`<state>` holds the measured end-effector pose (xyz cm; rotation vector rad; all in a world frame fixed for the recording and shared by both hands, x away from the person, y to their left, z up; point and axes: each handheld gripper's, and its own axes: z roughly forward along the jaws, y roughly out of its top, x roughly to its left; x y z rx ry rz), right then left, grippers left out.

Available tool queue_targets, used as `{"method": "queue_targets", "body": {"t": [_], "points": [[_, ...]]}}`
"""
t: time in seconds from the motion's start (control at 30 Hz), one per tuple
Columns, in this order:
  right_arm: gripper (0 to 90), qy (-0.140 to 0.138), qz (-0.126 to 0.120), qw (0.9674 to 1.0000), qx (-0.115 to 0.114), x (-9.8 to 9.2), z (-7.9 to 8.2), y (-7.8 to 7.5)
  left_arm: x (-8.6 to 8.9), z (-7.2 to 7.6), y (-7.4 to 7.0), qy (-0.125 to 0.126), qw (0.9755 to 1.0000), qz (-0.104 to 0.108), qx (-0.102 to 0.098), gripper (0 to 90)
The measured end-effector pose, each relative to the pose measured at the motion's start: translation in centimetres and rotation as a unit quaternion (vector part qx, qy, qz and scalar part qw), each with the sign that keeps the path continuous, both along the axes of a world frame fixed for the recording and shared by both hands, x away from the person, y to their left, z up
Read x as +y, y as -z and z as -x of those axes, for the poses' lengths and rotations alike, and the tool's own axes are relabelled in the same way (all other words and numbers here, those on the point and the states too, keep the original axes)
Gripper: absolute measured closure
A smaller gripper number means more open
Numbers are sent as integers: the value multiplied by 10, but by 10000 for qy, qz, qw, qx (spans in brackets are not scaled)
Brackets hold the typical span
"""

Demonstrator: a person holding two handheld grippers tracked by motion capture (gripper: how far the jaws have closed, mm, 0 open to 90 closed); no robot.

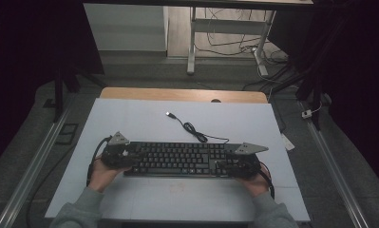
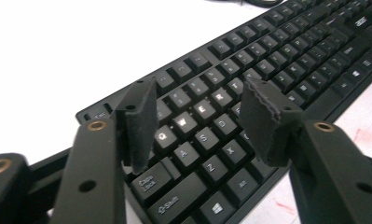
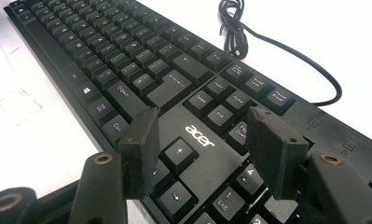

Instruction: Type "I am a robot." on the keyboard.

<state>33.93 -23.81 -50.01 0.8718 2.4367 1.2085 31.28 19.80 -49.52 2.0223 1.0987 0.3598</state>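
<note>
Keyboard work occupies the lower middle of the high view: a long black plastic keyboard (image 1: 177, 158) lies flat on the white table sheet (image 1: 130, 118), its length running left to right across the frame. Its thin black cable (image 1: 196, 133) snakes from the back edge toward the upper middle of the sheet and ends in a small plug (image 1: 169, 114).

The left gripper (image 1: 125, 154) sits over the keyboard's left end, held by a hand in a grey sleeve (image 1: 82, 211) that enters from the bottom left. In the left gripper view its jaws stand apart above the letter keys, with nothing pinched between them.

The right gripper (image 1: 227, 166) sits over the keyboard's right end. In the right gripper view (image 3: 200, 149) its jaws are likewise spread, hanging above the arrow keys and the white brand lettering, pressing on nothing.

Beyond the sheet, at the upper middle, a strip of wooden table edge (image 1: 182, 94) shows.
</note>
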Motion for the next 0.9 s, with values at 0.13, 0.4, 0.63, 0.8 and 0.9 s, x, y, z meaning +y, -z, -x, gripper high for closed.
{"method": "queue_targets", "body": {"t": [0.13,0.4,0.63,0.8,0.9], "points": [[448,-6,-16,10000,7,0,0,1,1,-1,3,39,9999,-134,50,549],[448,-13,6,10000,6,1,0,1,2,-3,8,111,9991,-345,199,748],[448,-28,-1,10000,10,1,0,1,-2,-6,15,197,9975,-560,373,884],[448,-9,-5,10000,11,0,0,1,-4,-7,18,222,9969,-640,409,888],[448,-5,-12,10000,14,0,0,1,-4,-7,18,215,9968,-650,402,888]]}}
